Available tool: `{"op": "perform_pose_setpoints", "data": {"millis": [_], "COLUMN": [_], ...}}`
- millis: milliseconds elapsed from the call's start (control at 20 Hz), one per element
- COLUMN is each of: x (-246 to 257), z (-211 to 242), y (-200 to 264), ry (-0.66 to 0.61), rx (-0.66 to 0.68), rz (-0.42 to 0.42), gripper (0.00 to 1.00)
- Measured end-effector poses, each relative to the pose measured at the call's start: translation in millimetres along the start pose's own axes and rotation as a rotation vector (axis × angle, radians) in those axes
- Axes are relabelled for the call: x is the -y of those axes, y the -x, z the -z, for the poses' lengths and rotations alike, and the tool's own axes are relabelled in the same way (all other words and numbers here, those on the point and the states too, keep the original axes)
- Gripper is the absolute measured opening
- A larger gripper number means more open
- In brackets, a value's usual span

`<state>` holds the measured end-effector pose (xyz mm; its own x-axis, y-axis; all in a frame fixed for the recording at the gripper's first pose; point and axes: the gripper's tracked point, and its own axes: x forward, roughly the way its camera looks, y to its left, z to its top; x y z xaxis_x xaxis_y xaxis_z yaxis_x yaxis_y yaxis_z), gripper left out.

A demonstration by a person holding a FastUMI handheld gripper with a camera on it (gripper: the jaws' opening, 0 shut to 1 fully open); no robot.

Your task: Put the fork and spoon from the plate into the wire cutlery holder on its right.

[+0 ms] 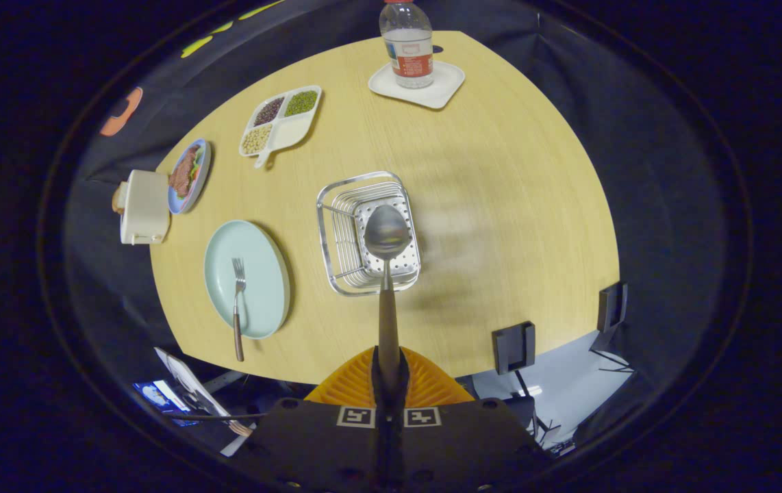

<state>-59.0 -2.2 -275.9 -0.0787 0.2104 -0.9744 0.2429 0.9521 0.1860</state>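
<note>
The spoon (387, 236) is up off the table, its handle pinched between the two fingers of the gripper (389, 373), which are pressed together on it; the bowl of the spoon points forward and hangs over the wire cutlery holder (336, 205), above its perforated floor. How high it sits above the rim cannot be told from this view. The holder stands near the middle of the table (500, 171), and nothing lies inside it yet

Just to the holder's left is the pale green plate (261, 274), close to the table's near edge. The fork (237, 308) rests on it, tines toward the far side, its handle running out over the plate's near rim

So the job looks roughly a quarter to a half done: the spoon is lifted and lined up but not yet released, and the fork is untouched. What remains, as I judge it, is to lower and let go of the spoon, then fetch the fork

Further out, along the left edge, stand a plate of food (189, 174) and a cream box (143, 207); a divided tray of beans (280, 122) sits beyond them, and a water bottle (407, 44) on a white coaster (442, 89) stands at the far edge
</note>
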Motion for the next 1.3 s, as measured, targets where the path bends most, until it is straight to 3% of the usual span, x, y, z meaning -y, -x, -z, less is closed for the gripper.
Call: {"op": "perform_pose_setpoints", "data": {"millis": [150,250,300,550,600,700,900,1150,1300], "x": [-4,-2,-2,-3,-6,-22,-99,-192,-224], "z": [-9,-8,-9,4,4,0,5,65,98], "y": [-3,-3,2,28,39,64,92,35,-10], "ry": [-0.036,-0.037,-0.035,0.021,0.046,0.095,0.173,0.215,0.207], "rx": [0.004,0.006,0.018,0.104,0.144,0.227,0.325,0.202,0.134], "rz": [0.004,0.028,0.031,0.085,0.101,0.117,0.058,-0.060,-0.079], "gripper": [0.02,0.15,0.15,0.88,0.92,0.93,0.93,0.94,0.94]}}
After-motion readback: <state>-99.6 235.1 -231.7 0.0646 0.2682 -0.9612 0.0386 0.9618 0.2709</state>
